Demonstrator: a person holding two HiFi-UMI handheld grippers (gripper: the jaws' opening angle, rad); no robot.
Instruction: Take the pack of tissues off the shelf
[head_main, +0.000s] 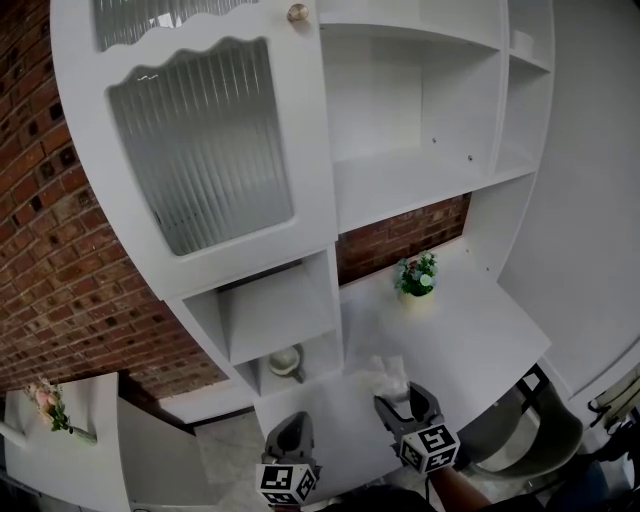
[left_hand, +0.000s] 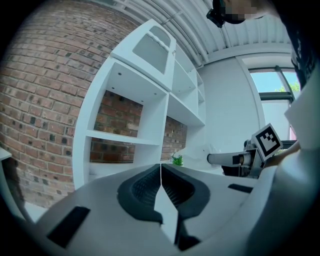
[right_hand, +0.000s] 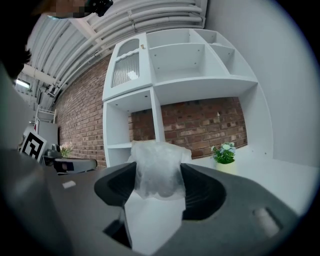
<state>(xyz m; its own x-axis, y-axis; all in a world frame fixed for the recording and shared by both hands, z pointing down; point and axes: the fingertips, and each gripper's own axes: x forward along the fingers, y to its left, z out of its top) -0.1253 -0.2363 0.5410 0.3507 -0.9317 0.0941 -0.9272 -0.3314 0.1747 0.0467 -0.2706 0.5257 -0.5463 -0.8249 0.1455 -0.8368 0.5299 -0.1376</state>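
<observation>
one pack of tissues (right_hand: 157, 167) is pinched in our right gripper (head_main: 406, 402) over the white desk (head_main: 480, 330), in front of the shelf unit (head_main: 400, 185). our left gripper (left_hand: 160, 175) is empty; its jaws meet.

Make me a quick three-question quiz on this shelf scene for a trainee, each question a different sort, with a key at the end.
1. True or false: the right tool grips the clear plastic-wrapped pack of tissues.
2. The jaws of the left tool are: A) wide apart, B) together with nothing between them, C) closed on a cup.
3. What stands on the white desktop in front of the red brick wall?
Key: 1 true; 2 B; 3 the small green potted plant.
</observation>
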